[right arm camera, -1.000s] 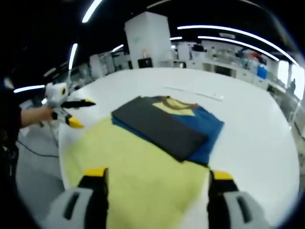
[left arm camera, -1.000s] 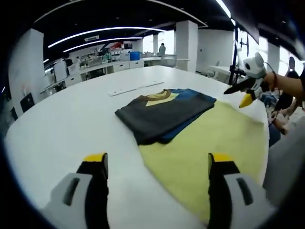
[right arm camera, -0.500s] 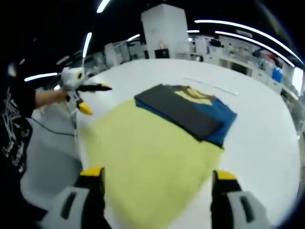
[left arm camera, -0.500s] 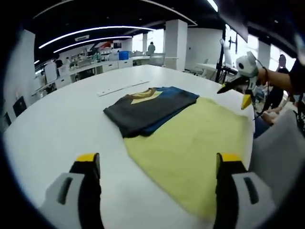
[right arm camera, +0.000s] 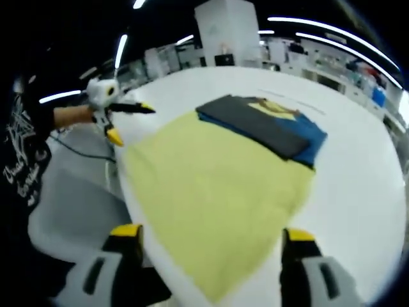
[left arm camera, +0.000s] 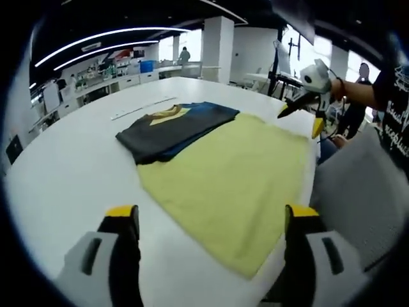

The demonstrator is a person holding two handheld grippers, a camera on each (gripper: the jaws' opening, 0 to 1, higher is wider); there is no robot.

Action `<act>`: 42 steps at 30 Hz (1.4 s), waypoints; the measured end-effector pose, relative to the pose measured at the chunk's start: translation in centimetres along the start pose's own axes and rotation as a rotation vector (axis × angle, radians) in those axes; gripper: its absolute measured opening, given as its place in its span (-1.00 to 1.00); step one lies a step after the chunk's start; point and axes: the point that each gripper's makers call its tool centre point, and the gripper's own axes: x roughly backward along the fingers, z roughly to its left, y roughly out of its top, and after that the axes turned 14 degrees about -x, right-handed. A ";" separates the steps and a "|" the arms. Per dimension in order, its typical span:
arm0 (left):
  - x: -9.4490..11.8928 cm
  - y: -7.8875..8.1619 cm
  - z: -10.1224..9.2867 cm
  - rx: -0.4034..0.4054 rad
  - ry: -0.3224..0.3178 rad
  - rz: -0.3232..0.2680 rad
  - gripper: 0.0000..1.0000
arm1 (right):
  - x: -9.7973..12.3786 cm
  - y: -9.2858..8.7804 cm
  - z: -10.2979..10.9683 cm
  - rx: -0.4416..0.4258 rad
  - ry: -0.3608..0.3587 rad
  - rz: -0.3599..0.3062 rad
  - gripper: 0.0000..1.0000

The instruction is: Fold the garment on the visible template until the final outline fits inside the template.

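Observation:
A folded garment (left arm camera: 169, 128), dark grey over blue with a yellow patch at the collar, lies flat on the white table (left arm camera: 64, 173). It overlaps the far end of the yellow template cloth (left arm camera: 230, 179). My left gripper (left arm camera: 211, 214) is open and empty, held short of the template's near edge. The right gripper (left arm camera: 307, 105) hangs in the air past the template's right side. In the right gripper view the garment (right arm camera: 268, 125) rests at the far end of the template (right arm camera: 211, 179). My right gripper (right arm camera: 212, 234) is open and empty, and the left gripper (right arm camera: 118, 115) hovers off the table's left edge.
A thin white strip (left arm camera: 144, 107) lies on the table beyond the garment. A person's arm and black shirt (left arm camera: 390, 83) show at the right. The table's rounded edge (right arm camera: 134, 204) runs close to the template. Benches and a white pillar (right arm camera: 223, 32) stand far behind.
Both cameras have drawn back toward the table's near edge, so more of the yellow template shows. The garment has stayed put, and both grippers remain open.

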 end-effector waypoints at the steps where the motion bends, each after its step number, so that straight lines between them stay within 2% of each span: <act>1: 0.0 -0.1 -0.3 0.001 -0.006 0.001 0.77 | 0.0 -0.1 0.0 0.004 -0.002 0.000 0.78; 8: -0.2 -1.2 -2.8 -0.035 -0.049 0.046 0.48 | -0.2 -1.9 0.2 0.057 -0.001 0.009 0.66; 9: -0.2 -1.4 -3.3 -0.033 -0.066 0.048 0.44 | -0.1 -2.1 0.4 0.089 0.004 0.015 0.63; 16: -0.4 -2.1 -4.2 -0.048 -0.088 0.080 0.11 | -0.2 -3.5 0.4 0.127 0.011 0.058 0.35; 21: -0.3 -2.2 -4.8 -0.061 -0.113 0.091 -0.09 | -0.1 -4.3 -0.5 0.163 -0.016 0.090 0.24; 22: -0.3 -2.3 -5.0 -0.085 -0.120 0.096 -0.12 | -0.1 -4.4 -0.6 0.169 -0.021 0.097 0.22; 26: -0.4 -2.8 -5.6 -0.082 -0.152 0.113 -0.13 | -0.1 -4.9 -0.7 0.199 -0.026 0.124 0.18; 31: -0.4 -3.3 -5.5 -0.099 -0.149 0.127 -0.17 | -0.1 -5.2 -1.1 0.240 -0.047 0.153 0.05; 34: -0.4 -3.4 -5.4 -0.147 -0.146 0.135 -0.22 | -0.2 -5.1 -1.1 0.243 -0.049 0.151 -0.03; 35: -0.4 -3.5 -5.2 -0.185 -0.147 0.145 -0.24 | -0.2 -5.1 -1.2 0.245 -0.052 0.150 -0.05; 42: -0.6 -3.7 -4.8 -0.184 -0.137 0.155 -0.33 | -0.2 -4.7 -1.8 0.247 -0.065 0.140 -0.24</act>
